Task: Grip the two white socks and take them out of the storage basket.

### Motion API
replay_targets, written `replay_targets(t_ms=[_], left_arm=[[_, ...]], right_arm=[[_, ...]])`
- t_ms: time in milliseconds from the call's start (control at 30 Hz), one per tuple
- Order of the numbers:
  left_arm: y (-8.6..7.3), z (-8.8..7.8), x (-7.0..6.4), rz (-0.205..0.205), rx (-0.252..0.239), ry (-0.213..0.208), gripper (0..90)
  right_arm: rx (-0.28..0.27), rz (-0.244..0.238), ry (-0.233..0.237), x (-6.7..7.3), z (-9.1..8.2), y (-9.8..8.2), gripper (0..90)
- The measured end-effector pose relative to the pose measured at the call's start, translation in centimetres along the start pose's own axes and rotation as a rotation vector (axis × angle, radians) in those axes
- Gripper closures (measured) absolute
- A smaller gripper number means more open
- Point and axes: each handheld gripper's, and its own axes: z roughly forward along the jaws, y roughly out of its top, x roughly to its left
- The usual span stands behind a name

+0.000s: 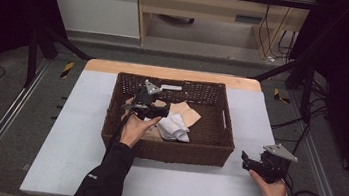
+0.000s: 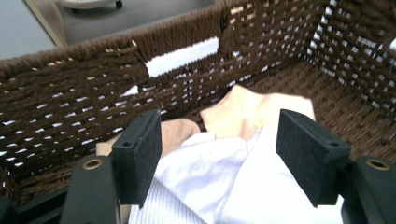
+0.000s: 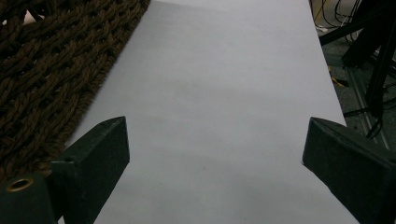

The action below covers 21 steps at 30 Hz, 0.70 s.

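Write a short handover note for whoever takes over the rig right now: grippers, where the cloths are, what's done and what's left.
Left gripper: open, inside the basket, jaws either side of the white cloth, not yet closed.
Right gripper: open, holding nothing, over the bare table right of the basket.
Peach cloth lies behind the white one, also in the basket.
Done: nothing lifted out.
Left, probably: grip the white cloth and lift it.

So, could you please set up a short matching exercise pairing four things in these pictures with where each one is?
Things:
1. white cloth
2. peach cloth
3. left gripper
4. right gripper

Places:
A. over the bare table, right of the basket
B. inside the basket, open over the cloths
C. near the basket's far wall
D. directly between the open left jaws

Pairs: 1-D, 2-C, 3-B, 4-A
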Motion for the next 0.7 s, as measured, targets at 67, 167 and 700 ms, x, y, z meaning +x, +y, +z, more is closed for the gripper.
replay_targets(t_ms=[67, 167, 700], left_arm=[[-0.2, 0.4, -0.3, 0.035, 0.029, 0.014, 31.3], [-0.4, 0.8, -0.4, 0.040, 0.040, 0.008, 31.5], [-1.3, 2.3, -0.5, 0.057, 0.170, -0.056, 38.1]], right_arm=[[0.002, -0.001, 0.000, 0.0, 0.0, 0.0, 7.5], [0.004, -0.002, 0.000, 0.0, 0.0, 0.0, 7.5], [0.019, -0.013, 0.008, 0.1, 0.2, 0.0, 7.4]])
